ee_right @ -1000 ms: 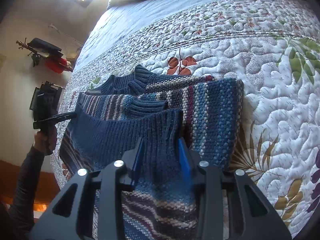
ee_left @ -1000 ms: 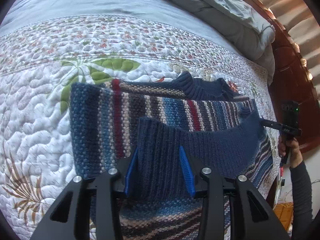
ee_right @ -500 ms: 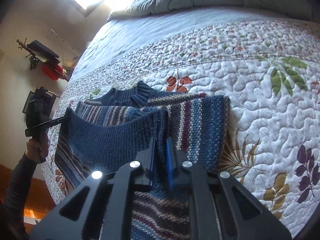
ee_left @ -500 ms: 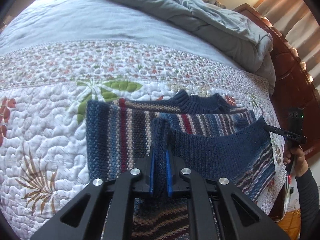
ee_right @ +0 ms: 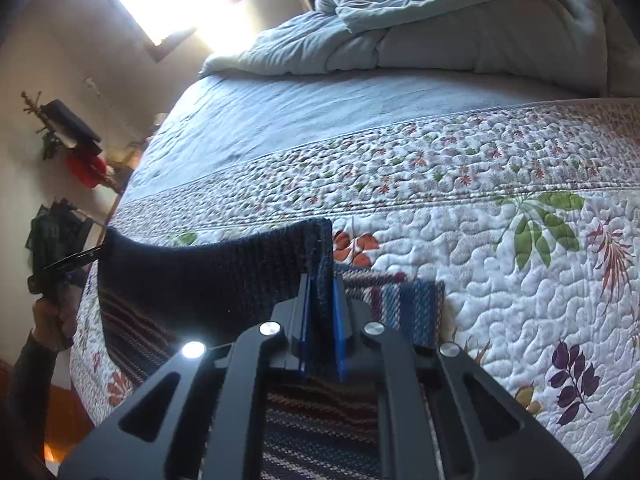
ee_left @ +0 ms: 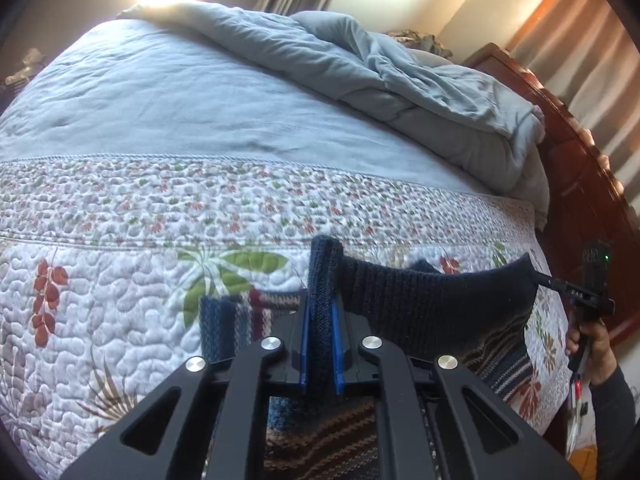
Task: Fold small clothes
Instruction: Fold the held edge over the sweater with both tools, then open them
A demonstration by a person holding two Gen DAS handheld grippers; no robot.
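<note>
A small striped knit sweater [ee_left: 432, 304] in navy, blue, maroon and cream lies on a floral quilted bedspread [ee_left: 120, 280]. My left gripper [ee_left: 320, 320] is shut on one corner of its navy ribbed hem and holds it up off the bed. My right gripper [ee_right: 322, 308] is shut on the other hem corner [ee_right: 316, 256]. The hem [ee_right: 208, 276] stretches taut between the two grippers, raised above the rest of the sweater. Each gripper shows in the other's view, the right one [ee_left: 576, 292] and the left one [ee_right: 68, 260]. The sweater's lower body [ee_right: 404, 300] rests flat under the grippers.
A rumpled grey duvet [ee_left: 360, 80] is piled at the head of the bed over a grey sheet [ee_left: 160, 112]. A dark wooden headboard [ee_left: 580, 184] runs along the right side. A wall rack with dark and red items [ee_right: 76, 148] hangs beyond the bed's left edge.
Both grippers closed on the navy hem corners and lifted them up off the bed. The hem now hangs raised and taut, and the views tilt up toward the duvet.
</note>
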